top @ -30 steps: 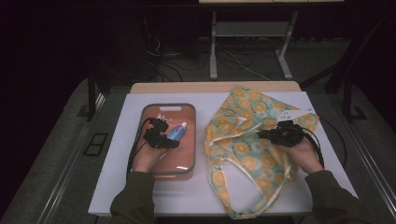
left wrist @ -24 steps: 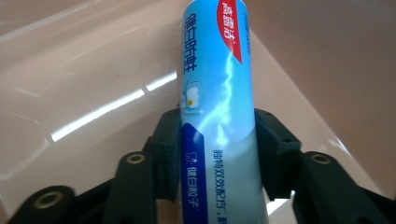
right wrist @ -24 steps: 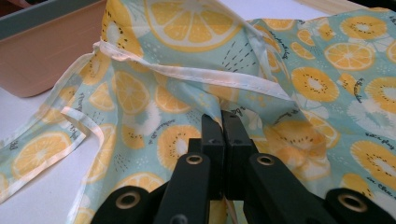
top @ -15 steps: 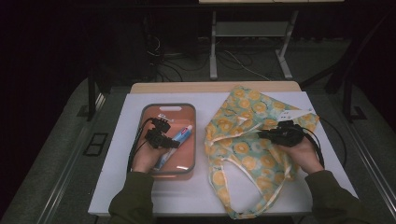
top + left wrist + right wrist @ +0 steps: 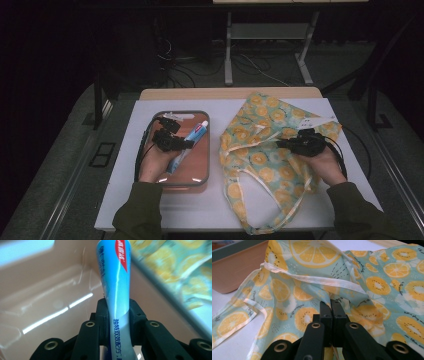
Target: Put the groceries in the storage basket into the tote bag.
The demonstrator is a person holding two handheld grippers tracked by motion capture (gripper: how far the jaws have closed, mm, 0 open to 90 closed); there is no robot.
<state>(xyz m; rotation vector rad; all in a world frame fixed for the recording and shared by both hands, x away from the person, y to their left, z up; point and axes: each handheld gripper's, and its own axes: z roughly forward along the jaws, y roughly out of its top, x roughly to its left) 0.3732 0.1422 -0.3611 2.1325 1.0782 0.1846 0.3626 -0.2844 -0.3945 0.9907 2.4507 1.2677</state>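
A blue-and-white toothpaste tube [image 5: 196,134] with a red cap end lies tilted in the pink tray [image 5: 194,170] at the left of the white board. My left gripper [image 5: 186,145] has just been closing and is now shut on the tube. In the left gripper view the pads clamp the tube [image 5: 116,277] at its lower part, above the tray floor [image 5: 50,302]. A teal cloth bag [image 5: 260,145] printed with orange slices lies to the right. My right gripper [image 5: 281,144] is shut on a fold of the bag [image 5: 312,255], pinched between its closed jaws [image 5: 330,306].
The white board [image 5: 125,165] covers a wooden table [image 5: 230,93]. The bag's loop handles [image 5: 270,215] reach the board's front edge. The tray's outer wall [image 5: 234,267] stands just left of the bag. Black cables and a metal stand [image 5: 229,55] are on the floor behind.
My left gripper closed its jaws on the toothpaste tube and rose a little with it over the tray. The right gripper and the bag have stayed put.
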